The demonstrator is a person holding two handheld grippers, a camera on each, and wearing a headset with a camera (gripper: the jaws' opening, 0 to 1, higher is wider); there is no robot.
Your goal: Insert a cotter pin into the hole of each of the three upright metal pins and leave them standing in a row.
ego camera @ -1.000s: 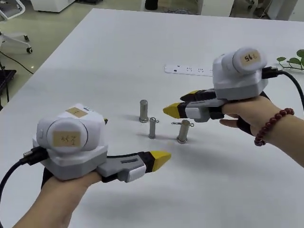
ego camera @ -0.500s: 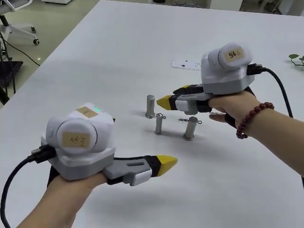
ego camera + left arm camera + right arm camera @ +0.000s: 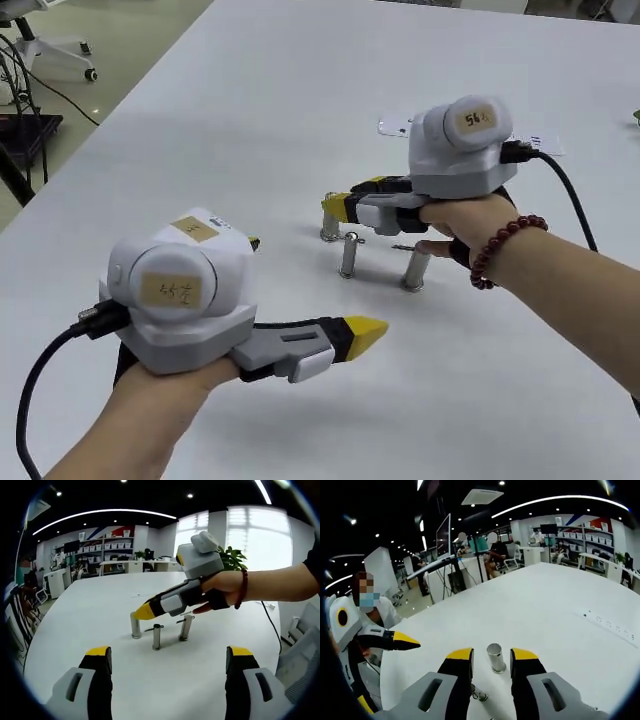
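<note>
Across the white table (image 3: 230, 110) the right gripper (image 3: 335, 207) has slid up to the end pin (image 3: 494, 657); its jaws sit apart, one each side. The left gripper (image 3: 169, 652) waits with jaws far apart. Squeeze softly and straight so that pin stays standing. The middle pin (image 3: 348, 255) and last pin (image 3: 415, 270) already hold cotter pins (image 3: 400, 247).

The head view looks forward and down from the near side of the white table (image 3: 250, 90), close behind the left gripper (image 3: 365, 330) and right gripper (image 3: 335, 207). The left gripper view sits low at the near left, facing far and right toward the three upright pins (image 3: 157, 636). The right gripper view sits low, right at the pins, facing left. All three share the pins and table top; each gripper view also catches the other gripper.
</note>
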